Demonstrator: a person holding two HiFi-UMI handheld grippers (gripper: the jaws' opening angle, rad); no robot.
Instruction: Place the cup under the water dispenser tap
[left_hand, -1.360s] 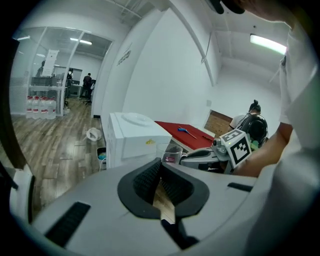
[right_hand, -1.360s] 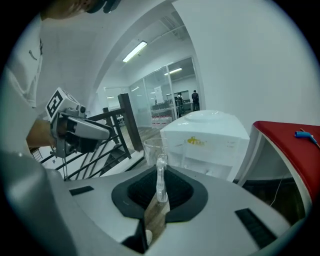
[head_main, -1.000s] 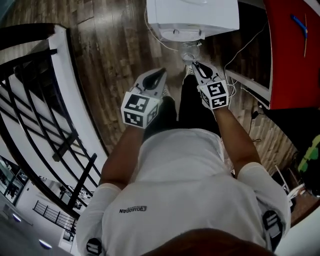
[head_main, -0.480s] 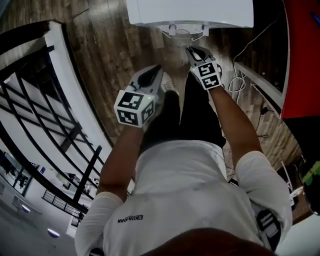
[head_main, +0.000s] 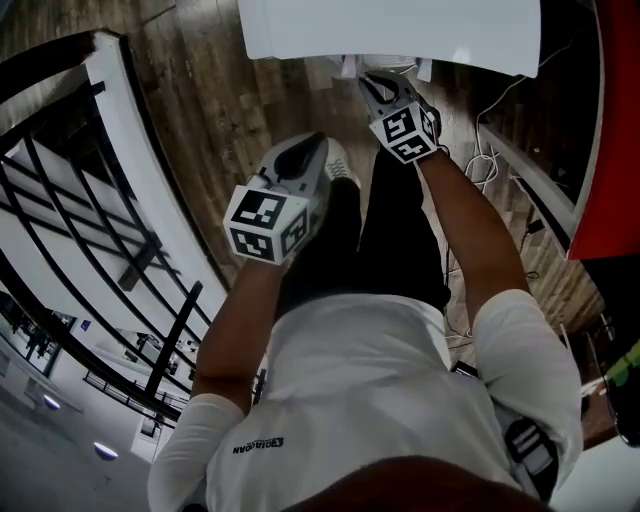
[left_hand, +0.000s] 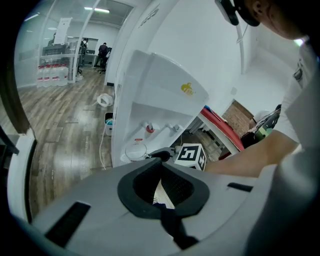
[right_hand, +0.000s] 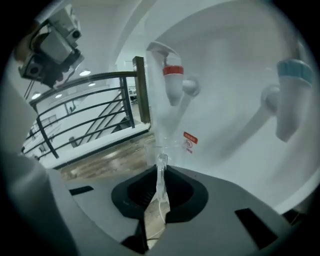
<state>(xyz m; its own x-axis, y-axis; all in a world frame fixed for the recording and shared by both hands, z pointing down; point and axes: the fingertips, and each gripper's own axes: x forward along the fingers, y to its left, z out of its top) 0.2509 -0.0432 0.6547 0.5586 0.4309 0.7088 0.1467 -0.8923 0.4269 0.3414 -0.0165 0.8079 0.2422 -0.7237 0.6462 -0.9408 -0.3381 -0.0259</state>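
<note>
The white water dispenser (head_main: 390, 30) fills the top of the head view. My right gripper (head_main: 372, 88) reaches under its front, shut on the rim of a clear plastic cup (right_hand: 161, 150). In the right gripper view the cup hangs just below and slightly left of the red tap (right_hand: 172, 82); a blue tap (right_hand: 292, 95) sticks out further right. The left gripper view shows the cup (left_hand: 135, 150) in the dispenser's recess (left_hand: 150, 135), below the taps. My left gripper (head_main: 300, 165) stays back over the person's legs, shut and holding nothing.
A black railing with a white sill (head_main: 90, 200) runs along the left. Cables (head_main: 490, 160) lie on the wooden floor right of the dispenser, beside a red surface (head_main: 615, 120). A small bin (left_hand: 108, 122) stands at the dispenser's far side.
My right gripper has carried the cup forward, up under the dispenser's front. The dispenser now looms closer in the head view. The left gripper has barely moved.
</note>
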